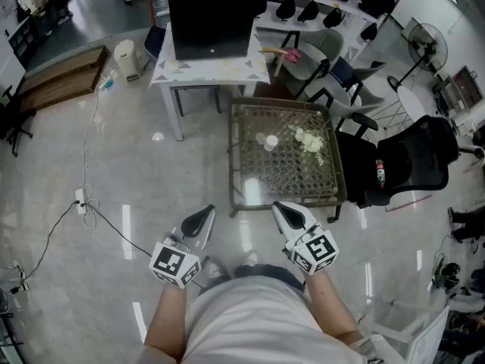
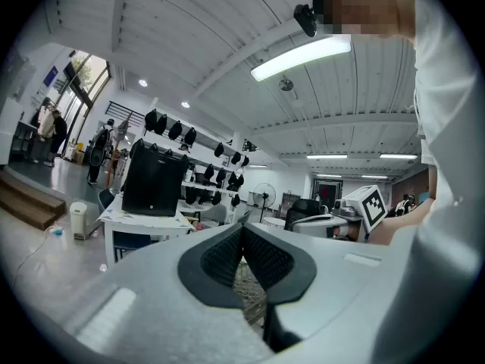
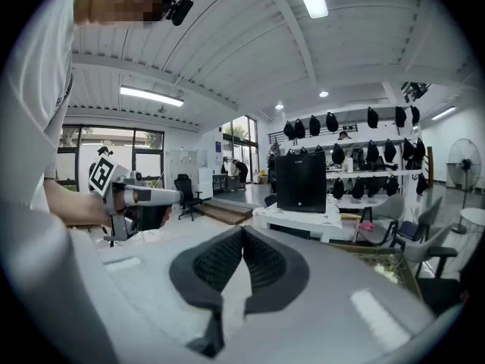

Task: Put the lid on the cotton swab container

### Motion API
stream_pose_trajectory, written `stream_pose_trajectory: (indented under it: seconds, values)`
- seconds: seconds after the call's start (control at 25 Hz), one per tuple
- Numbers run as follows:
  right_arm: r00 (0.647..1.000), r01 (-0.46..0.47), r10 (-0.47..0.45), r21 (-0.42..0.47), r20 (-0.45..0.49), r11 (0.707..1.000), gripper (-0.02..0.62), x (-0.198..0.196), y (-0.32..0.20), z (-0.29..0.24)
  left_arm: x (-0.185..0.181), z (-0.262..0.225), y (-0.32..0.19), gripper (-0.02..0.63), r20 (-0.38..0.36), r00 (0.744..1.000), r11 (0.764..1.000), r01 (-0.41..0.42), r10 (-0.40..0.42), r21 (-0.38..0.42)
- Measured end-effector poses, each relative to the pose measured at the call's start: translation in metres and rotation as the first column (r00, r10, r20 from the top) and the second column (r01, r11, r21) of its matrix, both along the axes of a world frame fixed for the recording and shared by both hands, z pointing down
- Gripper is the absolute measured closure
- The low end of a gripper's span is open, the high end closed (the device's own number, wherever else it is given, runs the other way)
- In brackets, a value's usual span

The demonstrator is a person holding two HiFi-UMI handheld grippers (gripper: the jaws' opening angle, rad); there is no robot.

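On the glass-topped wicker table [image 1: 246,180], a small white round container [image 1: 271,142] stands beside a flat round piece [image 1: 260,137] that may be its lid; I cannot tell for sure. A loose pale pile [image 1: 309,139] lies to their right. My left gripper [image 1: 206,212] and right gripper [image 1: 282,207] are held close to the body, short of the table's near edge, pointing towards it. Both are shut with nothing between the pads, as the left gripper view [image 2: 242,237] and the right gripper view [image 3: 241,237] show.
A white desk [image 1: 208,70] with a black monitor [image 1: 210,17] stands behind the table. A black office chair [image 1: 409,161] is to its right, and more chairs stand at the back. A cable [image 1: 83,199] runs over the shiny floor on the left.
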State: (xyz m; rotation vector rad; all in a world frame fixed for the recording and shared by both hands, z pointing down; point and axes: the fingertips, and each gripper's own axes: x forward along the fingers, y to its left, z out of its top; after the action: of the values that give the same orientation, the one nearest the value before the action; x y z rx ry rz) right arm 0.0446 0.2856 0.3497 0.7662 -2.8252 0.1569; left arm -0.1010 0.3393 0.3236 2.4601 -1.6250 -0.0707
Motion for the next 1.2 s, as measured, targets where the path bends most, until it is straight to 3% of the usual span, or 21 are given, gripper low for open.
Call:
stream_pose_trajectory:
  seconds: [0.4,0.76,1.0,1.2]
  values:
    - [0.997,-0.041,0.042,-0.027,0.065,0.999,0.592,0.051,-0.036,-0.002,0.048,0.005,-0.042,0.598,0.02,1.0,0.999,-0.017,0.019,-0.051]
    - [0.99,-0.037,0.042,-0.04,0.137,0.999,0.592,0.095,-0.073,-0.004,0.088,0.011,-0.073,0.598,0.053,0.998,0.995,0.027,-0.022,-0.094]
    - [0.982,-0.01,0.02,-0.057,0.188,0.998,0.592,0.101,-0.092,-0.007,0.103,0.013,-0.084,0.598,0.072,0.996,0.993,0.055,-0.047,-0.103]
    - [0.983,0.021,-0.007,-0.073,0.181,0.997,0.592,0.086,-0.104,-0.003,0.093,0.018,-0.095,0.598,0.077,0.995,0.989,0.076,-0.067,-0.128]
